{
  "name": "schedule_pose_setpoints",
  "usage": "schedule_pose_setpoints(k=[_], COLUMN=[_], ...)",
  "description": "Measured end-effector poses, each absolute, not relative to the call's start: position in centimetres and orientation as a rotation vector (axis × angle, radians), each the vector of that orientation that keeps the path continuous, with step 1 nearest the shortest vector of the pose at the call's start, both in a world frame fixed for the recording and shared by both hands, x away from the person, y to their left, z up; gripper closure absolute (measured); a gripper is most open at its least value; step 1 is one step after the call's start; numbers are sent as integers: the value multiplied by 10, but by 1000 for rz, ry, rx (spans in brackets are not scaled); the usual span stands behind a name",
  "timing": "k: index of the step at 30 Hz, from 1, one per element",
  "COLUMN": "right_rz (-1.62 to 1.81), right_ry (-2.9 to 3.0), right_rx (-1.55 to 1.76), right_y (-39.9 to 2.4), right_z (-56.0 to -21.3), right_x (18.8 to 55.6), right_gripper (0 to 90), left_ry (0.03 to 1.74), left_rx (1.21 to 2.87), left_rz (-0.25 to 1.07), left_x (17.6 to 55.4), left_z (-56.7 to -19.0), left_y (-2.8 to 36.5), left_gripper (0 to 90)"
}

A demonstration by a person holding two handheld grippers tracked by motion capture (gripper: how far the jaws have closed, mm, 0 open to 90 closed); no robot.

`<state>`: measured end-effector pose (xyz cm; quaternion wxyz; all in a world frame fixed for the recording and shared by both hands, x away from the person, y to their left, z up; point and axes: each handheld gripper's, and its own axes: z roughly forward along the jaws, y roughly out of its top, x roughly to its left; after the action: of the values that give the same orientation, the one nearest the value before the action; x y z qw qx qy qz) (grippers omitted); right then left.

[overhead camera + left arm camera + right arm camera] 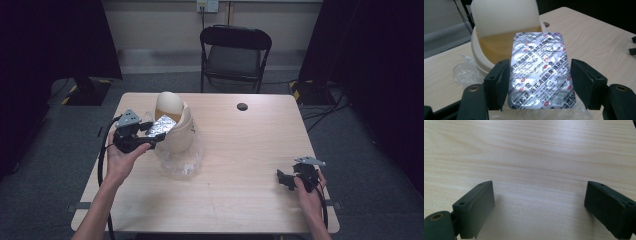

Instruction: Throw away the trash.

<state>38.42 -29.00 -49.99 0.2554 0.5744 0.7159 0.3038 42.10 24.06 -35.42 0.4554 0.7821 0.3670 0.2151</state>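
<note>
From the high view, a pale wooden table with rounded corners (240, 150) holds a cream plastic bin with a rounded swing lid (172, 125), which stands on a crumpled sheet of clear plastic film (182, 162) towards the table's left half. The left gripper (156, 136), held in the person's left hand (120, 157), sits just beside the bin on its near left side and carries a silver foil blister pack of capsules (164, 126) that reaches up against the bin's opening. Well apart from it, near the table's right front edge, the right gripper (285, 180) rests low in the person's right hand (307, 192). A small dark round disc (242, 106) lies near the far edge, and a black folding chair (235, 55) stands beyond the table. In the left gripper view, the two black jaws pinch the blister pack (540, 72) by its long edges; the pack stands upright, printed with red marks and dark characters, its top edge in front of the bin (504, 37), whose lid is tipped back to show a yellowish inside. The film (465, 71) lies under the bin. In the right gripper view, the jaws are spread wide with nothing between them over the bare table (536, 157).
</note>
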Motion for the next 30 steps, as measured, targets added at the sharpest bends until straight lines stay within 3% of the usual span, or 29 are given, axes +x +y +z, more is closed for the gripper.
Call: schedule_pose_setpoints(k=[30], right_rz=[825], right_ry=[1944], right_rx=[1559], right_y=[-290], right_z=[-500], right_x=[384], right_gripper=[84], left_ry=[966], left_rx=[1983], left_rz=[487], left_x=[466], left_z=[-351], left_y=[229], left_gripper=[344])
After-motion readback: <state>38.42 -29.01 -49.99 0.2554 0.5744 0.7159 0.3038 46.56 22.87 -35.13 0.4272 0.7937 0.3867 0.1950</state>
